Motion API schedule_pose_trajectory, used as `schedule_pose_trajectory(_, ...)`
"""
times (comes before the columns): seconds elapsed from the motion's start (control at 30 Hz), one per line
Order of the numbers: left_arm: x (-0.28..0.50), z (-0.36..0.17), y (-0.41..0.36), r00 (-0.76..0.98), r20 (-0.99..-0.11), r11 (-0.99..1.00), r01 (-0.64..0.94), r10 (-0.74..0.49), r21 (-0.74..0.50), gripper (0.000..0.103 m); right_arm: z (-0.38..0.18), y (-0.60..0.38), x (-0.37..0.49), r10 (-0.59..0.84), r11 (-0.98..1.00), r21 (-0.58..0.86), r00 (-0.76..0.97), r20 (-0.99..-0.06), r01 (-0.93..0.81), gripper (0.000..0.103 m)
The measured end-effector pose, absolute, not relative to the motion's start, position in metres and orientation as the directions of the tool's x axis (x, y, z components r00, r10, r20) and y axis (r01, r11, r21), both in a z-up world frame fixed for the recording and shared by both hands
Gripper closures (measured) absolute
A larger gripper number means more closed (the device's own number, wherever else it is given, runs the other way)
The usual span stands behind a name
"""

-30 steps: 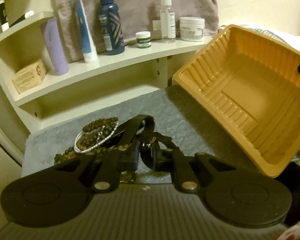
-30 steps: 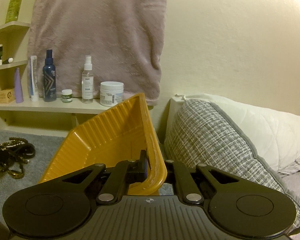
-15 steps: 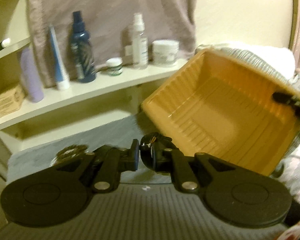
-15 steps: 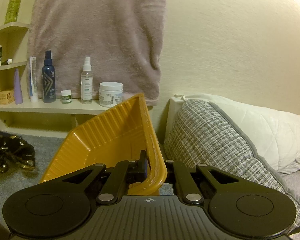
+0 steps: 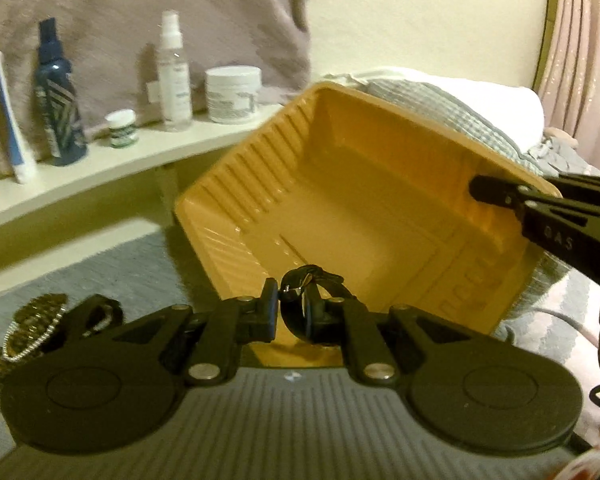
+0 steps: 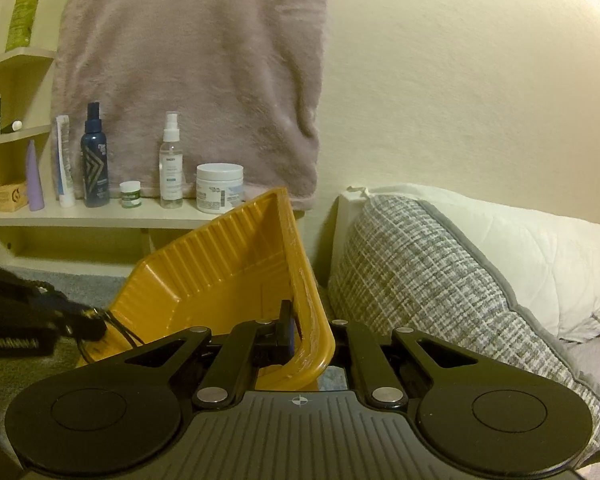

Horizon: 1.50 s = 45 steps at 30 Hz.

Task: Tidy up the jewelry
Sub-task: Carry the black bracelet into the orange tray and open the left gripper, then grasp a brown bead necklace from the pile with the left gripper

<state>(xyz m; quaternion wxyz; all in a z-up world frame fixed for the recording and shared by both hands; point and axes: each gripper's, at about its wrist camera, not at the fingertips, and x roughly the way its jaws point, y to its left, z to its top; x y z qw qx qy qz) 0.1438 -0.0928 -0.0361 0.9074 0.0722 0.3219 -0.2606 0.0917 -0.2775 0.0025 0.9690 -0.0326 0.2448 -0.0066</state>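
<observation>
A yellow plastic tray (image 5: pixel 380 208) stands tilted with its opening toward my left gripper. My right gripper (image 6: pixel 312 340) is shut on the tray's rim (image 6: pixel 300 280) and shows in the left wrist view as a black finger (image 5: pixel 488 192) on the far edge. My left gripper (image 5: pixel 290 312) is shut on a black band with a small buckle (image 5: pixel 320 276), held just in front of the tray's lower lip. In the right wrist view the left gripper (image 6: pixel 92 322) reaches in from the left edge. A pile of beaded bracelets and a silvery chain (image 5: pixel 32 320) lies on the grey mat at the left.
A cream shelf (image 6: pixel 100 216) behind holds a dark blue bottle (image 6: pixel 95 160), a clear spray bottle (image 6: pixel 170 164), a white jar (image 6: pixel 219 186) and tubes. A mauve towel (image 6: pixel 188 72) hangs on the wall. A checked grey pillow (image 6: pixel 420 280) lies right of the tray.
My left gripper has carried the black band to the right, away from the bracelet pile and up to the tray's mouth. The right gripper and tray have stayed still.
</observation>
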Motion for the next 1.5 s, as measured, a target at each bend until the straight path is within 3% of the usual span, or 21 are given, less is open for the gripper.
schedule_pose_trajectory(0.07,0.143,-0.039,-0.095,0.648,-0.628,0.851,0.524,-0.430,-0.042,0.090,0.003,-0.278,0.092,-0.030,0.998,-0.064,0.879,-0.475,-0.001,0.097)
schedule_pose_trajectory(0.17,0.141,-0.039,-0.096,0.663,-0.615,0.854,0.518,-0.427,-0.035,0.071,0.002,-0.278,0.092,-0.027,0.998,-0.059,0.878,-0.477,-0.001,0.097)
schedule_pose_trajectory(0.2,0.140,-0.038,-0.095,0.671,-0.609,0.858,0.513,-0.423,-0.031,0.070,0.002,-0.278,0.092,-0.029,0.998,-0.060,0.879,-0.477,0.001,0.097)
schedule_pose_trajectory(0.5,0.129,-0.036,-0.055,0.722,-0.595,0.910,0.412,-0.352,-0.039,0.070,0.001,-0.278,0.091,-0.032,0.998,-0.056,0.878,-0.477,0.005,0.097)
schedule_pose_trajectory(1.03,0.121,-0.067,0.045,0.775,-0.631,0.991,0.113,-0.044,0.069,0.070,0.000,-0.280,0.093,-0.038,0.998,-0.062,0.875,-0.482,0.009,0.097)
schedule_pose_trajectory(1.3,0.129,-0.069,0.049,0.794,-0.608,0.985,0.101,0.006,0.141,0.070,0.000,-0.281,0.093,-0.044,0.998,-0.067,0.872,-0.487,0.013,0.097)
schedule_pose_trajectory(1.5,0.145,-0.072,0.039,0.800,-0.599,0.974,0.154,-0.024,0.167,0.075,-0.001,-0.282,0.094,-0.046,0.997,-0.071,0.871,-0.490,0.013,0.097)
